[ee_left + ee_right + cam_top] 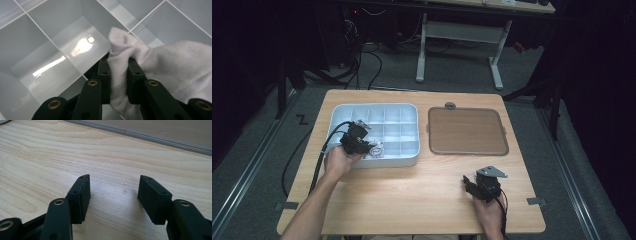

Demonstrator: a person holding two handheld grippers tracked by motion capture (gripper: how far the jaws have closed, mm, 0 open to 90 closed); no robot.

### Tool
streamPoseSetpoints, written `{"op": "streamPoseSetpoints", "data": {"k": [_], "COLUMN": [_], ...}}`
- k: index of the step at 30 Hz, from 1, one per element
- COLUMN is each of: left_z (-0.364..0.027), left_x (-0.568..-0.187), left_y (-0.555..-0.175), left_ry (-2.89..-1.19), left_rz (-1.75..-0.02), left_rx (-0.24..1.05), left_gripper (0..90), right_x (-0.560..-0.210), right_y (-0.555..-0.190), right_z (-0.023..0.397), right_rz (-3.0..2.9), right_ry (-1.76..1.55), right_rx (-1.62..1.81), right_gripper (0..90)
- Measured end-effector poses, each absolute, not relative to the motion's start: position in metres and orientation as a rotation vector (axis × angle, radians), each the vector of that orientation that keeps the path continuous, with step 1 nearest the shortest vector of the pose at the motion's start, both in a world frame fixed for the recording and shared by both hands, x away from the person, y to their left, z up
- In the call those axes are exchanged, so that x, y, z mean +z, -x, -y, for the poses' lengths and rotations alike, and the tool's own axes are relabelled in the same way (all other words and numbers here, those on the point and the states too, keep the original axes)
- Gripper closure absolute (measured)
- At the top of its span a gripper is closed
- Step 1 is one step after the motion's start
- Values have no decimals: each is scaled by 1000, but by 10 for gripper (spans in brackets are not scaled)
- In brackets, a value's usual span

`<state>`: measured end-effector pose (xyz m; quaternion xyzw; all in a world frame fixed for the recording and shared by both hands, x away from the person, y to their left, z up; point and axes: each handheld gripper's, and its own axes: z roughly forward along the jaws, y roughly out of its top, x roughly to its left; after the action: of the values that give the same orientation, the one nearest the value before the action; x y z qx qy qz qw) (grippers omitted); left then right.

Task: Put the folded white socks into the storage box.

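Wiping compartment tray (62, 42) at ten o'clock, left gripper (117, 72) clamping white cloth (172, 65); right gripper (113, 192) idling agape; next, probably shifting compartments.

bench (422, 190): light wood, bare at front
tray lid (467, 131): brown, flat – right of centre
floor: grey, w/ cables (367, 60) – behind bench
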<state>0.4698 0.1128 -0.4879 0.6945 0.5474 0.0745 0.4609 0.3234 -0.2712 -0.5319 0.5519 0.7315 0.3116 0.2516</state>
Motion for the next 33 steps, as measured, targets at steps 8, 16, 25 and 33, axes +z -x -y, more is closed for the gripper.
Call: {"op": "streamPoseSetpoints", "data": {"k": [8,16,25,33], "left_z": [-97,-95,-101,-105], "left_x": [-499,-500,-493,-486], "left_y": [-475,-478,-476,-474], "left_ry": [-1833,-1843,-1782,-1706], "left_rz": [-1396,-1439,-1424,-1448], "left_rx": [228,212,194,160], "left_gripper": [770,760,725,685], "right_x": [-532,-532,-532,-532], "right_y": [-324,-323,-323,-324], "right_z": [271,271,271,271], "right_rz": [-1990,-1990,-1990,-1991], "right_ry": [-1502,-1502,-1502,-1501], "right_rx": [848,848,848,848], "right_gripper": [440,440,440,440]}}
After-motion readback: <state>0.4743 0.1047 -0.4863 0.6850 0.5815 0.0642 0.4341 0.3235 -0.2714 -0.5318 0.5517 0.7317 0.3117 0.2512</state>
